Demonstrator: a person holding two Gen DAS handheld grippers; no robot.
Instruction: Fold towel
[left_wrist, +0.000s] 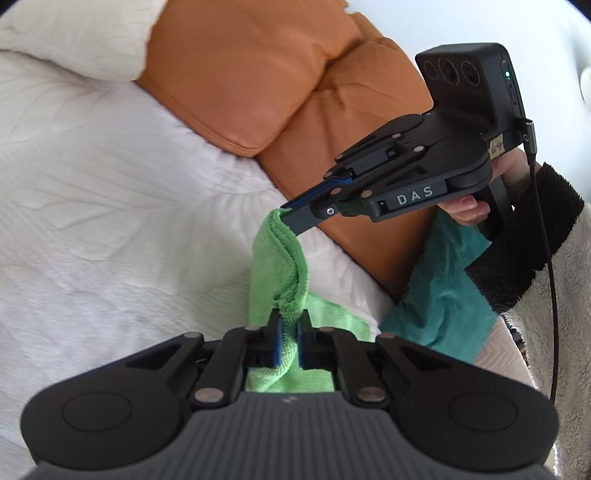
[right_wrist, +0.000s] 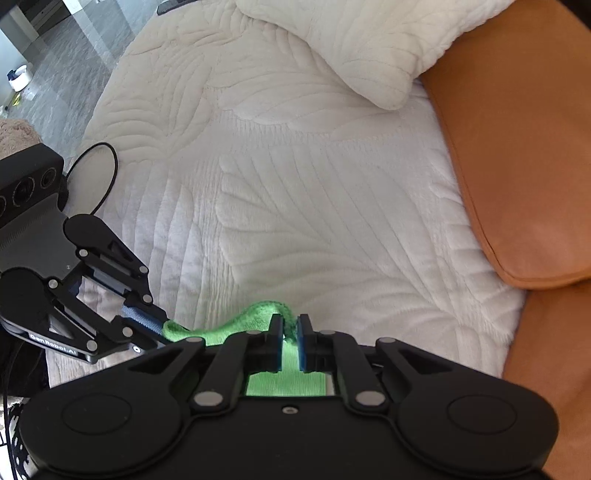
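A light green towel (left_wrist: 279, 269) hangs in a bunched strip between my two grippers above the white quilted bed cover (left_wrist: 110, 206). My left gripper (left_wrist: 289, 317) is shut on one end of the towel. My right gripper (left_wrist: 286, 216) reaches in from the right and is shut on the other end, higher up. In the right wrist view the right gripper (right_wrist: 290, 325) pinches the green towel (right_wrist: 258, 314), and the left gripper (right_wrist: 166, 328) holds the towel's other end at the lower left.
An orange leather cushion (left_wrist: 266, 85) lies to the right of the bed cover. A white pillow (right_wrist: 362, 48) lies at the far end. A teal cloth (left_wrist: 439, 291) lies under the right hand. A black cable (right_wrist: 107, 173) loops on the cover at left.
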